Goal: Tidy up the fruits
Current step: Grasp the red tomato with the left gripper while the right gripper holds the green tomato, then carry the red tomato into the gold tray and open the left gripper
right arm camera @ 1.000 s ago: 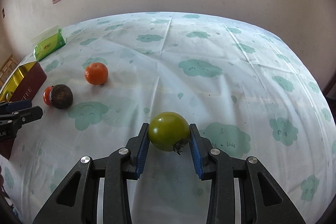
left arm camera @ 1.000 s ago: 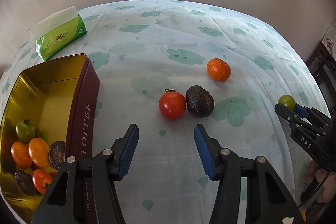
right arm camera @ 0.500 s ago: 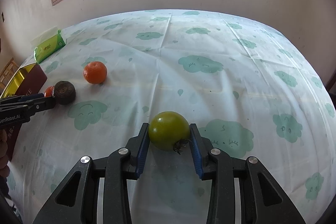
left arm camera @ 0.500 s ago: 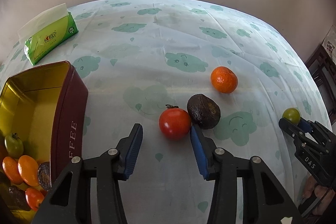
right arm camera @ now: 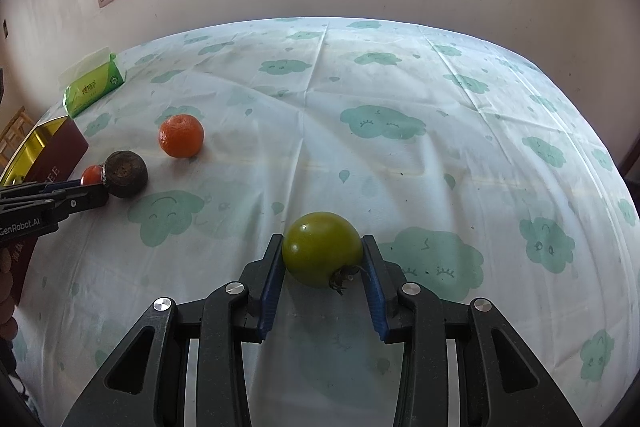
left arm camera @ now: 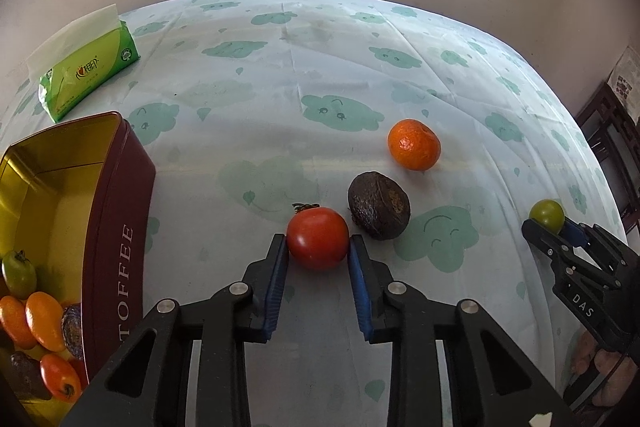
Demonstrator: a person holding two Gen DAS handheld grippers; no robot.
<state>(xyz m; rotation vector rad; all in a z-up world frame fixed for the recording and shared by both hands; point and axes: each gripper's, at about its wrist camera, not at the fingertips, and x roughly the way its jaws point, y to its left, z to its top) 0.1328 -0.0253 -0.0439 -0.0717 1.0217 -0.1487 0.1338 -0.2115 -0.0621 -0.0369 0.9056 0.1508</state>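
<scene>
Four loose fruits sit on the cloud-print tablecloth — one red tomato, one green tomato, one mandarin and one dark, wrinkled fruit. One open toffee tin shows at least six more pieces — its lower part is cut off by the frame edge. Two grippers and one green tissue pack complete the count.

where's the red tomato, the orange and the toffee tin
red tomato [left arm camera: 318, 239], left wrist view, middle of its skin
orange [left arm camera: 414, 145], left wrist view, centre of peel
toffee tin [left arm camera: 122, 259], left wrist view, lettered side wall
</scene>
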